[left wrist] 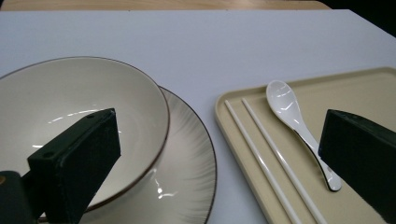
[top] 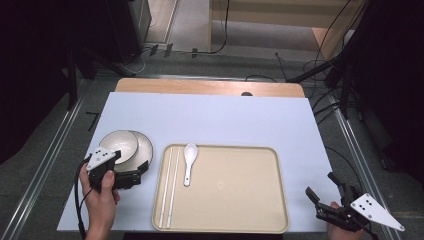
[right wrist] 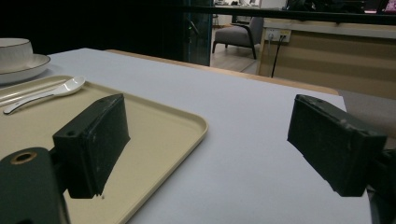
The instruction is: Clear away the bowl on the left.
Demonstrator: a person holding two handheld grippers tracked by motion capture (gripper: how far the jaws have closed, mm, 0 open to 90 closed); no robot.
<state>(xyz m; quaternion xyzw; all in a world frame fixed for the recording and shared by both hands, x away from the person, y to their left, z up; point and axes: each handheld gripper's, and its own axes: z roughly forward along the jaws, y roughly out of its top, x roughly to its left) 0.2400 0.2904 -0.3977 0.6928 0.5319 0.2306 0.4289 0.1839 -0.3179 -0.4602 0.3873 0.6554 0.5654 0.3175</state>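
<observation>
White board covers the table (top: 215,115), and on it, toward the near edge, lies a beige tray (top: 235,192) with two white chopsticks (top: 169,187) laid lengthwise along its left side and a white spoon (top: 189,161) just beside them. Left of the tray, close to its corner, a cream bowl (top: 119,144) sits on a plate (top: 148,148), and the left gripper (top: 135,176) hovers at their near rim with jaws spread wide, holding nothing. Well apart at the near right corner, past the tray's edge, the right gripper (top: 327,192) also gapes wide and empty.
</observation>
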